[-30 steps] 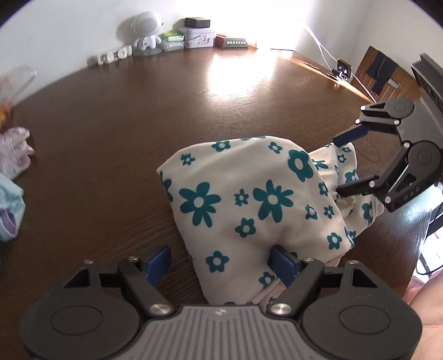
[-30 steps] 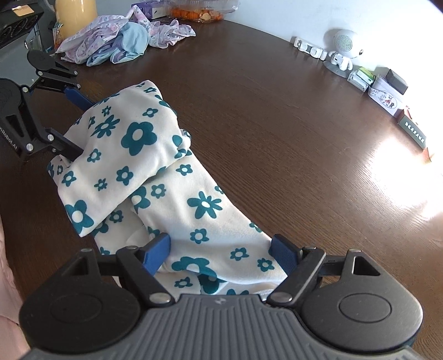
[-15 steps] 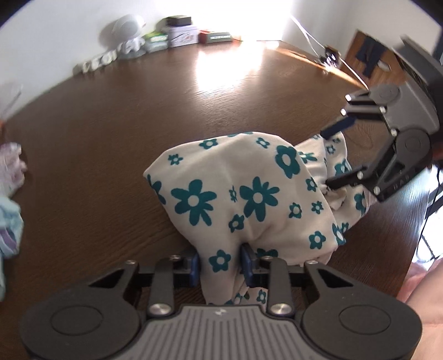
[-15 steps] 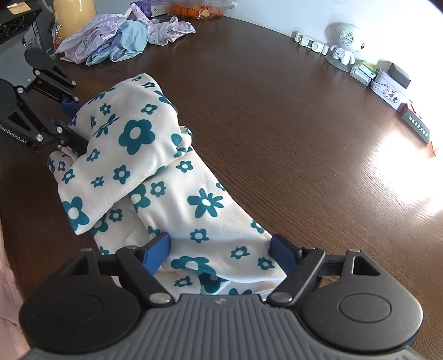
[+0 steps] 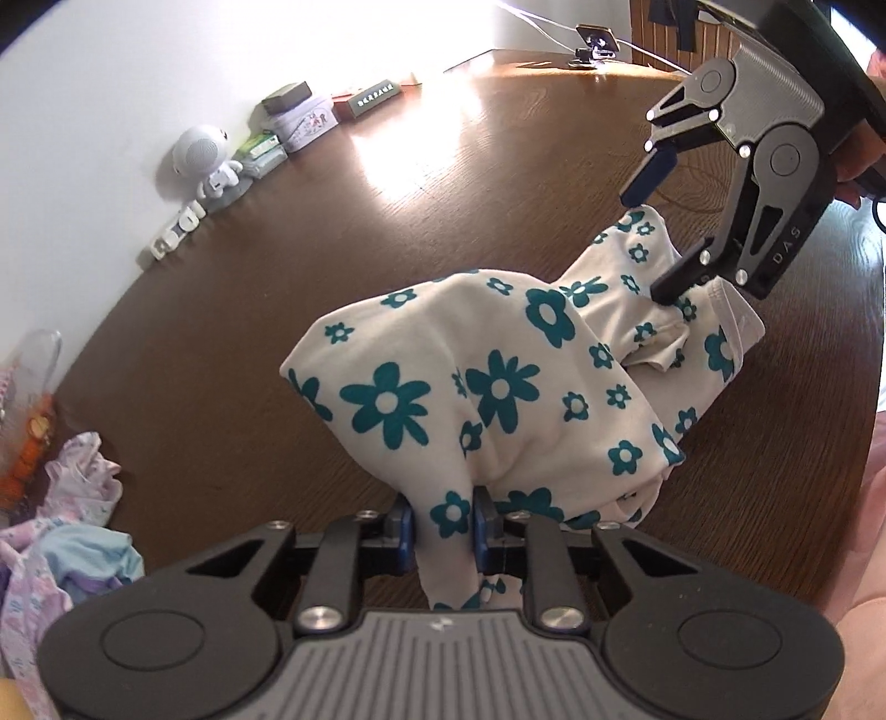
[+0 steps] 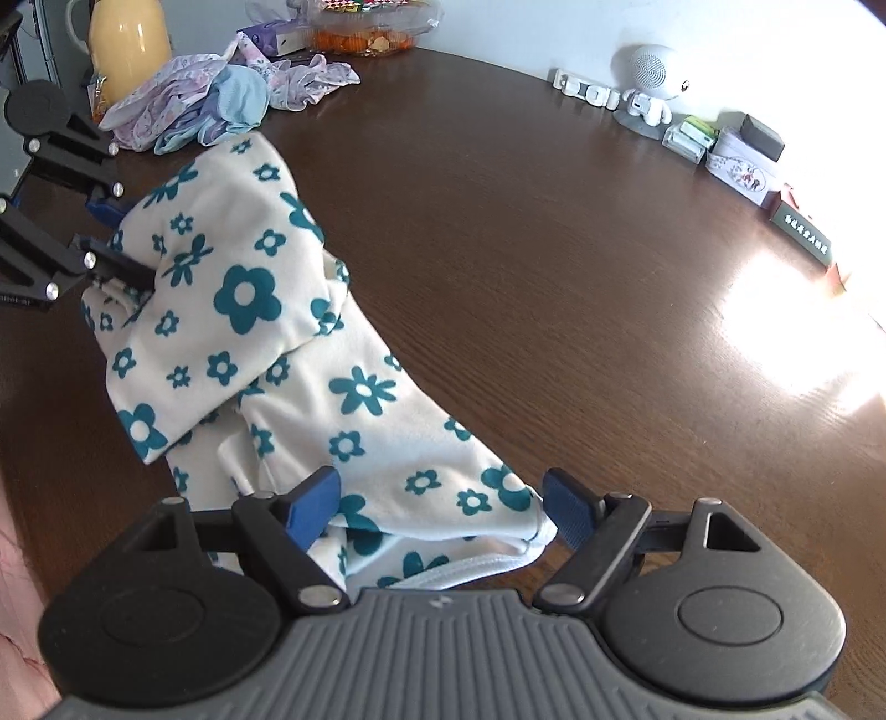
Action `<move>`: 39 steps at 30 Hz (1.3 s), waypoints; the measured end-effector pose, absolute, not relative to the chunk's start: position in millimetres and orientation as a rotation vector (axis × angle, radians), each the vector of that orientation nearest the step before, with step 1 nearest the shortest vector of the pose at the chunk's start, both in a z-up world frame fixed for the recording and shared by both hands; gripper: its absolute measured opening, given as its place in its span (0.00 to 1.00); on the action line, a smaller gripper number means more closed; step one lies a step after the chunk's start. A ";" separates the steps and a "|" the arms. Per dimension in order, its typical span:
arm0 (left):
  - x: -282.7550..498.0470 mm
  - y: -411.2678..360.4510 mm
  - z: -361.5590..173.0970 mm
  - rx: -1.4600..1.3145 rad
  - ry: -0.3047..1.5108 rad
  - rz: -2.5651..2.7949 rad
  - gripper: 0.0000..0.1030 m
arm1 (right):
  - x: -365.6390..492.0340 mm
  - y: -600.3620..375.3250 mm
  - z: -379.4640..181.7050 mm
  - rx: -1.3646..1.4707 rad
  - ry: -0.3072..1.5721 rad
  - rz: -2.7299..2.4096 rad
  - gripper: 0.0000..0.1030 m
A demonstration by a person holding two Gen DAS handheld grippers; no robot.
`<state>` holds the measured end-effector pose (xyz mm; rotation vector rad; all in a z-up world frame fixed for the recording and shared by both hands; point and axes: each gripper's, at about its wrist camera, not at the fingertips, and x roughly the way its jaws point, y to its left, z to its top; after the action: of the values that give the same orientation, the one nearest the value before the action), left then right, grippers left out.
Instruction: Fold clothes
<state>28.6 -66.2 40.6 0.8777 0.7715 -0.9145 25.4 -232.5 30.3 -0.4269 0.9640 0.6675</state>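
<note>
1. Two hand-held grippers work on one garment (image 5: 498,387), cream with teal flowers, lying bunched on the dark wooden worktop (image 5: 277,277).
2. In the left wrist view we see the left hand-held gripper (image 5: 443,523) at the bottom centre, its jaws closing on a pinched fold of the garment; the blue pads (image 5: 401,526) press the cloth from both sides.
3. From that pinch the cloth rises into a hump in the middle of the frame and runs toward the upper right.
4. There the right hand-held gripper (image 5: 656,235) has its jaws spread wide over the garment's far end; its lower finger touches the cloth near a hem, the upper one is clear of it.
5. In the right wrist view we see the same wide jaws at the bottom, a white-hemmed edge of the garment (image 6: 310,343) lying between the pads (image 6: 310,501), which do not press it.
6. At the upper left of that view we find a pile of pastel clothes (image 6: 210,99) and a yellow jug (image 6: 130,47).
7. Along the wall at the upper right stand a white figurine (image 6: 650,83) and small boxes (image 6: 742,155).
</note>
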 end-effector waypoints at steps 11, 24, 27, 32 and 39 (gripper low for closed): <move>4.0 -79.9 55.9 1.114 0.603 -0.826 0.17 | 9.7 -226.0 8.8 -0.412 0.954 0.751 0.79; -30.6 -108.0 52.9 1.323 0.423 -0.831 0.17 | -34.3 -228.5 -7.3 -0.456 0.866 0.709 0.79; -44.8 -115.1 57.1 1.346 0.372 -0.857 0.17 | -33.2 -232.4 -11.0 -0.417 0.858 0.714 0.79; -74.0 -124.8 52.6 1.369 0.311 -0.956 0.17 | -34.7 -241.7 -13.2 -0.375 0.832 0.721 0.79; -97.2 -146.0 34.6 1.343 0.322 -1.133 0.18 | -55.5 -285.1 -4.4 -0.316 0.801 0.655 0.79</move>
<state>-97.2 -146.0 34.6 1.3428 0.3219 -1.1326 -55.5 -285.1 -4.4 -0.3163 0.8011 0.6549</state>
